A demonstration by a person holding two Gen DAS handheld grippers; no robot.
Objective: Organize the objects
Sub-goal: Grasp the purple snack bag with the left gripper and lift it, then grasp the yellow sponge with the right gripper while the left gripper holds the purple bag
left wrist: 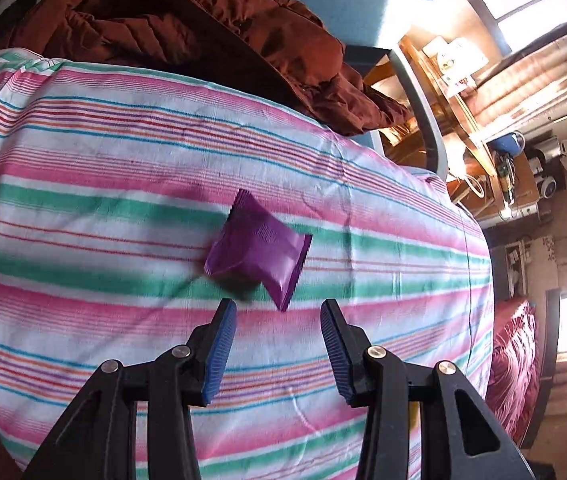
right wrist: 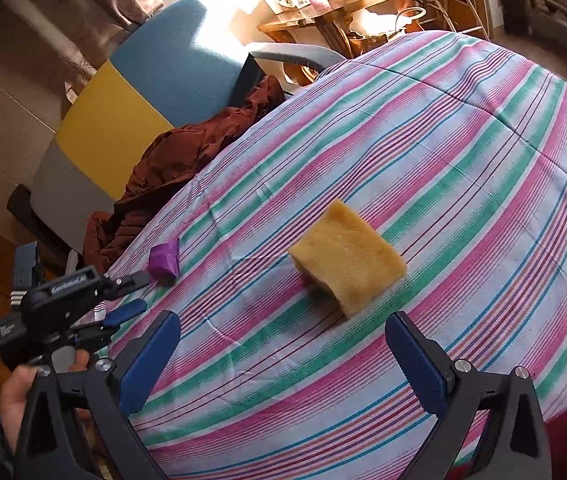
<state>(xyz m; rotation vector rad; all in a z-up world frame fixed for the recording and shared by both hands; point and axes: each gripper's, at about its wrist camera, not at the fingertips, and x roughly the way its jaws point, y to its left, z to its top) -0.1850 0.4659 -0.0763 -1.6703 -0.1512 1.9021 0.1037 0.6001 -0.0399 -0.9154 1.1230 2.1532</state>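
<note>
Both claws stand apart and empty: the right claw (right wrist: 283,346) faces the yellow sponge (right wrist: 347,258) lying mid-bed on the striped cover (right wrist: 463,152) — the left claw (left wrist: 279,320) hovers just short of the purple packet (left wrist: 257,250). Approach step, I judge; next, straddle and close.

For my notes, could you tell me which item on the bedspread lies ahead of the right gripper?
The yellow sponge; the purple packet lies far off to its left.
</note>
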